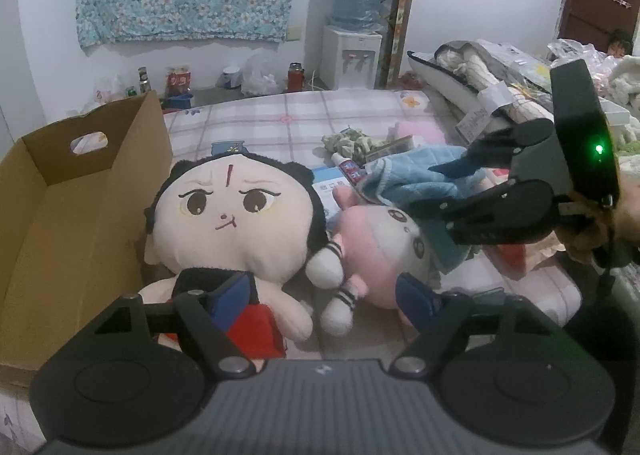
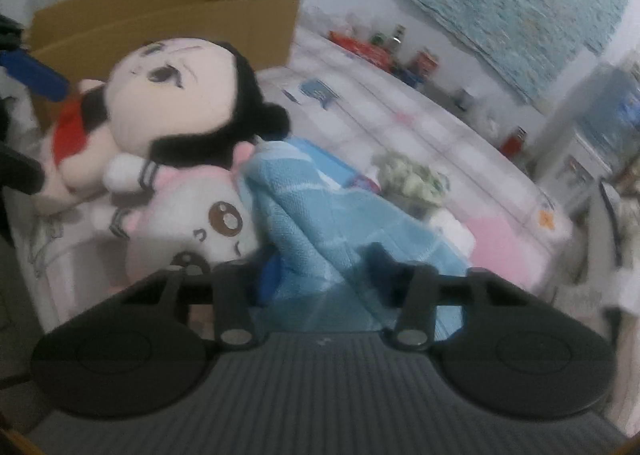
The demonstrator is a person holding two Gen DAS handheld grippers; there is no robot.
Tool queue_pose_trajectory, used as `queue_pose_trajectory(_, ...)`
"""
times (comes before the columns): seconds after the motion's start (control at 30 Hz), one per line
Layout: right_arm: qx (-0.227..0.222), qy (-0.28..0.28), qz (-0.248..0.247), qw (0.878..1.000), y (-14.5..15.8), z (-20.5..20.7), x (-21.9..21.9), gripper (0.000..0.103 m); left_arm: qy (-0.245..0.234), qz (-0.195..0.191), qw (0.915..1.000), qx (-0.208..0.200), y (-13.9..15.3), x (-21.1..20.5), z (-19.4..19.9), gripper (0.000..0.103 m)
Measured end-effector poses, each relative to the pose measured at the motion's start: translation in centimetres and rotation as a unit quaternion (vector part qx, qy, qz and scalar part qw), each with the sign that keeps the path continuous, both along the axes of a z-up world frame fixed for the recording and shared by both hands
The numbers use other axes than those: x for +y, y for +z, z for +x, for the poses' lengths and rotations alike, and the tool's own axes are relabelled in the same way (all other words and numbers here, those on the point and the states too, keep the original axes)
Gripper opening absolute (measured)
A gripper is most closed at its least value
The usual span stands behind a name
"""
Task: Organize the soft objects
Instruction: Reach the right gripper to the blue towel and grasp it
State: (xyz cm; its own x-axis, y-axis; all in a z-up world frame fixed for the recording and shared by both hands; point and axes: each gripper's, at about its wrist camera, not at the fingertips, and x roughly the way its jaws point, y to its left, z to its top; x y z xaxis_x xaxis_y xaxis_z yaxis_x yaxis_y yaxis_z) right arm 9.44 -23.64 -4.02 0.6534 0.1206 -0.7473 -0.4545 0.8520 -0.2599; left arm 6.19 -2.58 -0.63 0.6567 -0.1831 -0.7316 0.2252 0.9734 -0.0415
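Observation:
A big-headed doll [image 1: 232, 215] [image 2: 172, 95] with black hair and a red dress lies on the bed beside an open cardboard box [image 1: 80, 195] [image 2: 160, 7]. A pink-and-white plush [image 1: 380, 243] [image 2: 200, 227] lies against its right side. A light blue towel [image 1: 412, 175] [image 2: 304, 223] drapes over that plush. My right gripper [image 2: 328, 275] [image 1: 424, 187] is shut on the towel, which bunches between its fingers. My left gripper [image 1: 320, 299] stands open over the doll's lower body, and the doll's striped arm lies between its blue pads [image 1: 228, 295].
A green-and-white soft bundle [image 1: 348, 141] [image 2: 412, 175], a tube [image 1: 348, 167] and a pink plush [image 1: 420, 131] lie further back on the checked bedsheet. Pillows and bags [image 1: 480, 71] are piled at the right. A water dispenser [image 1: 352, 55] stands by the wall.

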Motion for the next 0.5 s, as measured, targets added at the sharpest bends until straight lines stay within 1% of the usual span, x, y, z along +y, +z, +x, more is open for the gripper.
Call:
queue_pose_trajectory(0.03, -0.001, -0.009, 0.006, 1.0, 0.1, -0.3, -0.1, 0.029, -0.001, -0.001, 1.0, -0.001, 0.0, 0.0, -0.1, 0.082)
queue_pose_trajectory(0.07, 0.0, -0.026, 0.019, 0.999, 0.4, -0.9, -0.2, 0.026, -0.004, -0.003, 1.0, -0.002, 0.0, 0.0, -0.2, 0.082)
queue_pose_trajectory(0.1, -0.001, -0.042, 0.032, 0.999, 0.8, -1.4, -0.4, 0.025, -0.005, -0.004, 1.0, -0.002, 0.0, 0.0, -0.4, 0.082)
queue_pose_trajectory(0.17, 0.003, -0.073, 0.081, 0.994, 1.5, -2.2, -1.3, 0.023, -0.011, -0.008, 0.9999, 0.001, 0.0, 0.0, -0.6, 0.083)
queue_pose_trajectory(0.23, 0.019, -0.108, 0.158, 0.981, 2.4, -3.8, -2.6, 0.022, -0.021, -0.013, 0.9997, 0.002, 0.0, -0.2, -1.0, 0.086)
queue_pose_trajectory(0.27, 0.024, -0.119, 0.184, 0.975, 2.6, -4.2, -3.2, 0.022, -0.028, -0.017, 0.9995, 0.002, 0.1, -0.4, -1.2, 0.087)
queue_pose_trajectory(0.33, 0.04, -0.146, 0.246, 0.957, 2.6, -5.8, -4.0, 0.022, -0.047, -0.032, 0.9984, 0.003, 0.2, -0.5, -1.7, 0.092)
queue_pose_trajectory(0.4, 0.069, -0.176, 0.321, 0.928, 1.6, -7.4, -5.1, 0.022, -0.072, -0.05, 0.9961, 0.009, 0.2, -0.8, -2.2, 0.093)
queue_pose_trajectory(0.43, 0.087, -0.196, 0.364, 0.906, 0.7, -8.1, -5.9, 0.022, -0.086, -0.056, 0.9946, 0.014, 0.1, -1.0, -2.3, 0.093)
queue_pose_trajectory(0.47, 0.101, -0.212, 0.397, 0.887, -0.2, -8.6, -6.4, 0.022, -0.098, -0.061, 0.9931, 0.02, -0.1, -1.2, -2.4, 0.093)
queue_pose_trajectory(0.5, 0.12, -0.235, 0.438, 0.859, -1.4, -9.1, -7.2, 0.022, -0.108, -0.061, 0.992, 0.027, -0.4, -1.6, -2.6, 0.093)
